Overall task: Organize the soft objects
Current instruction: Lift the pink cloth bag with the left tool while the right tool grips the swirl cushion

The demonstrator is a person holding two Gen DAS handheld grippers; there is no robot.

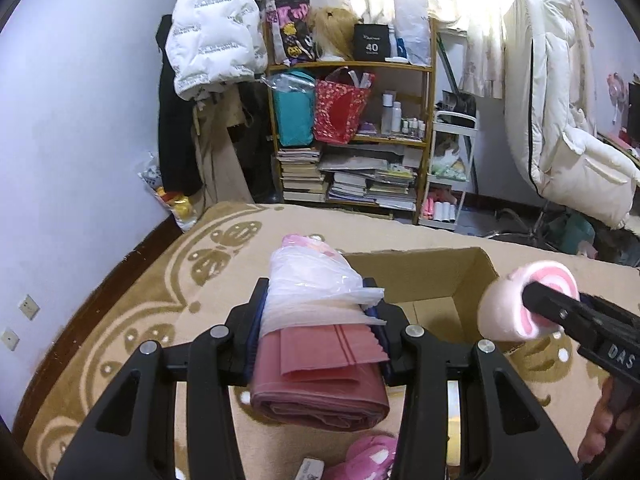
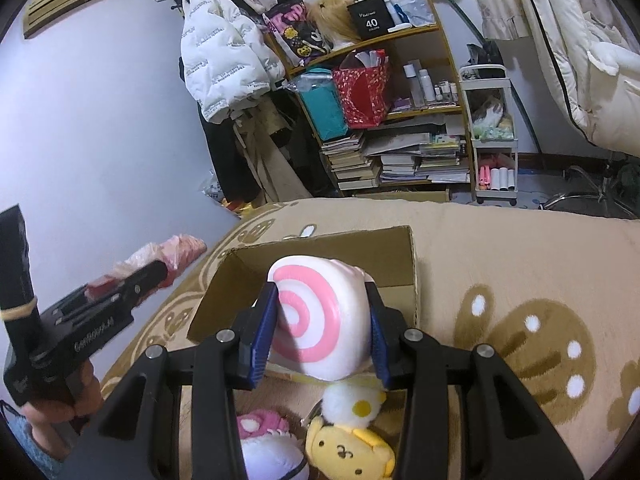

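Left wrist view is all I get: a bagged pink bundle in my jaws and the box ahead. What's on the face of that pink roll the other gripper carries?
Observer: The swirl plush has a pink-and-white spiral on its flat face, and the right gripper clamps it by both sides.
Operator: Is the box under it?
Observer: The cardboard box lies just beyond the plush, open and on the blanket.
Operator: Anything left below that gripper?
Observer: Yes, a yellow plush lies there, with a white and yellow one against its top.
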